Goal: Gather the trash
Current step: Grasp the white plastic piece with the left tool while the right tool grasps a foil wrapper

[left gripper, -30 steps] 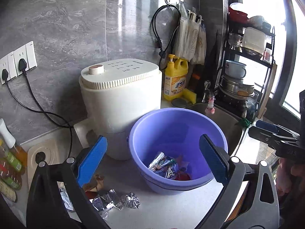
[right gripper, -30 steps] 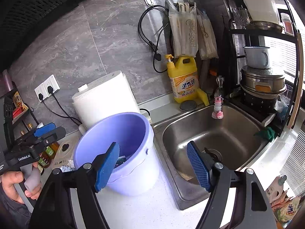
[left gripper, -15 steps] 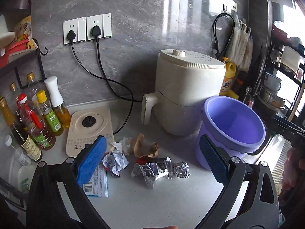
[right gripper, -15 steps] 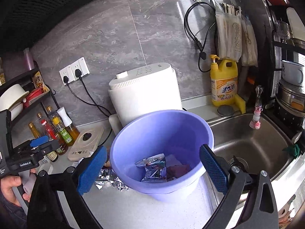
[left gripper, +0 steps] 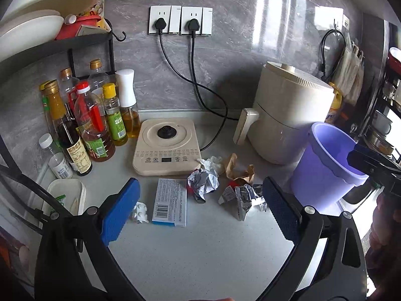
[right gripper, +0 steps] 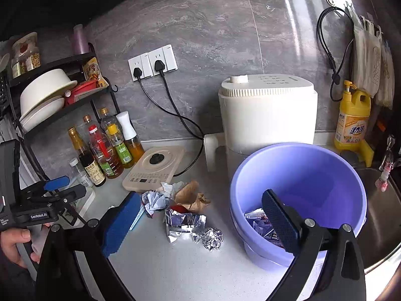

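Blue-padded left gripper spread wide, holding nothing, above the counter over the trash pile: crumpled foil, paper ball, flat box. Right gripper also wide apart, empty, one pad over the purple bucket, wrappers inside.

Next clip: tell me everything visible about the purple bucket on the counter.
The purple bucket is a round, smooth, lavender tub that looks like plastic, with a thick rolled rim and walls tapering to a narrower base. It stands upright and open on the pale speckled counter, just in front of the white appliance, beside the steel sink. Inside lie a few foil and printed wrappers; most of the floor looks bare. More crumpled trash lies on the counter to its left, apart from it. Neither gripper touches it.
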`<state>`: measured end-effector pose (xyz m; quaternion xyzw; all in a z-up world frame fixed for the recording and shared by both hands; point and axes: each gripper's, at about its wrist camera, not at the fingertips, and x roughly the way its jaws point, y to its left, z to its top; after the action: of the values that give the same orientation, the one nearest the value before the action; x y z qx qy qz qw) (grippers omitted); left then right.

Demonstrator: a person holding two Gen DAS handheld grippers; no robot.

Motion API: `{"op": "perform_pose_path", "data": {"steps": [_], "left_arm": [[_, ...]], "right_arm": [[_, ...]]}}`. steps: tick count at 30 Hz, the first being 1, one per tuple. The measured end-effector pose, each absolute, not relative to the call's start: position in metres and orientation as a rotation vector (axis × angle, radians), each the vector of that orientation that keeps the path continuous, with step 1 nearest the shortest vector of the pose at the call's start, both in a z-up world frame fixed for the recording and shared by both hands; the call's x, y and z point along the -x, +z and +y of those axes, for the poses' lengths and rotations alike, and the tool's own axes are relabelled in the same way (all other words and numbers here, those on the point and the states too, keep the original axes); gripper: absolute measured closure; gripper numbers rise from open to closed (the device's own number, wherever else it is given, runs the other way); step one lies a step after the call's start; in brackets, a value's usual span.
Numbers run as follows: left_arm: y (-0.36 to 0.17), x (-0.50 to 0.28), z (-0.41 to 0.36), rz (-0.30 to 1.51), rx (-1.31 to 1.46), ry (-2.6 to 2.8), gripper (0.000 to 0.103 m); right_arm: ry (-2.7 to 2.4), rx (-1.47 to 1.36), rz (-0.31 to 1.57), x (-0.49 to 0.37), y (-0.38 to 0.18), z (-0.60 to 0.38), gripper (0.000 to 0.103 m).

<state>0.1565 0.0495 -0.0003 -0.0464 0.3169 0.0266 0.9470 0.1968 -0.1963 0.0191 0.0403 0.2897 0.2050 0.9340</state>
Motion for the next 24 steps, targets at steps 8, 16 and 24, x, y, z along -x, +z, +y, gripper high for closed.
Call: {"op": "perform_pose_path", "data": {"steps": [8, 16, 24], "left_arm": [[-0.014, -0.143, 0.070, 0.672, 0.124, 0.104, 0.006], [-0.047, -0.149, 0.093, 0.720, 0.224, 0.144, 0.012], [-0.079, -0.175, 0.110, 0.794, 0.266, 0.203, 0.048]], "right_arm": [[0.543, -0.015, 0.665, -0.199, 0.000, -0.146, 0.009], [0.568, 0.045, 0.796, -0.213, -0.043, -0.114, 0.010], [0.536, 0.095, 0.877, -0.241, -0.075, -0.102, 0.010]]}}
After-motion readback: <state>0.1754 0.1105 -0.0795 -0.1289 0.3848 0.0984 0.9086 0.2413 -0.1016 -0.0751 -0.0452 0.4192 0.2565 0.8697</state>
